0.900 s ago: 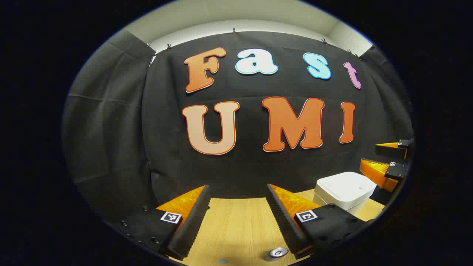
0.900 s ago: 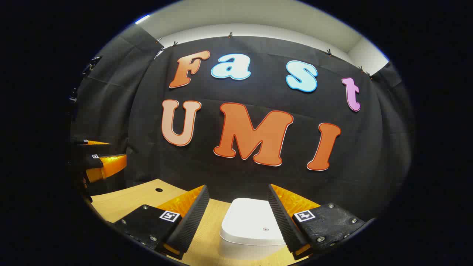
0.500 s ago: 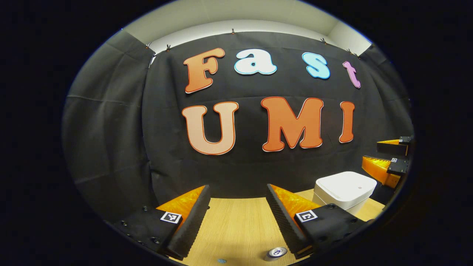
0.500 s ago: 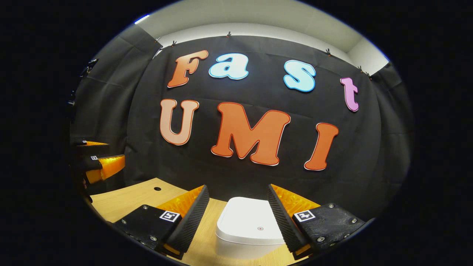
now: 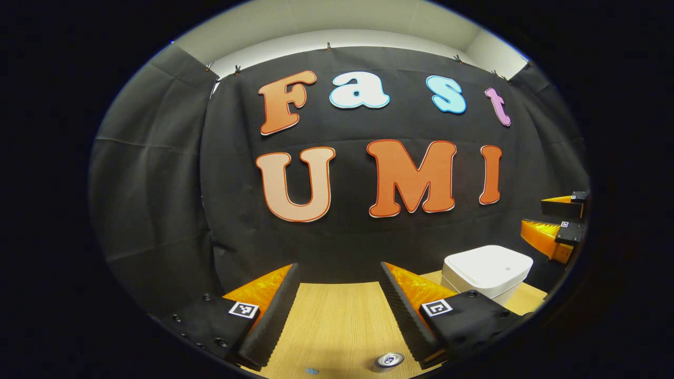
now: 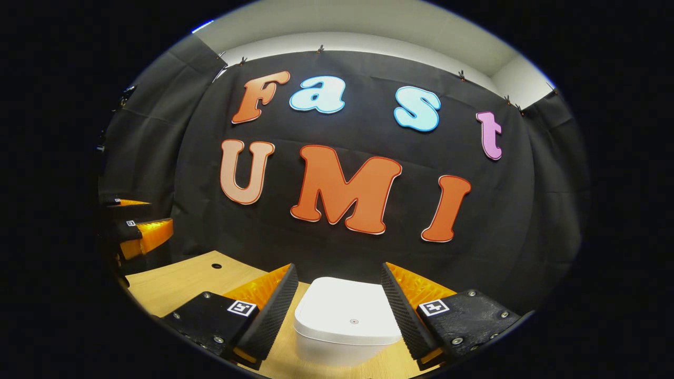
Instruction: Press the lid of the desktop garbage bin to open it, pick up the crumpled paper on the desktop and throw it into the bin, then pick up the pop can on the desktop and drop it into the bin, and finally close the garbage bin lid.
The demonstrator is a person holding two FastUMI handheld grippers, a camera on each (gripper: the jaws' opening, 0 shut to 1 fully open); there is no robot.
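White, rounded plastic desktop bin (image 6: pixel 347 321) on the pale wooden table (image 5: pixel 331 321), lid down. Right gripper (image 6: pixel 337 310) hangs above it, fingers wide and empty, seemingly aligned with the lid. Left gripper (image 5: pixel 337 310), likewise wide, hangs over the upright silver-topped pop can (image 5: pixel 387 361).

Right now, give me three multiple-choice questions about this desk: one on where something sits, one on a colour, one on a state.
1. In the right gripper view, the garbage bin lies:
A. ahead, between the right gripper fingers
B. behind the wall cloth
C. upside down on the floor

2. The bin's colour:
A. red
B. white
C. green

3. The bin's lid is:
A. removed
B. wide open
C. closed

Answers: 1 A, it appears in the gap between the fingers; 2 B, body and lid are white; 3 C, the lid sits flat on the body.
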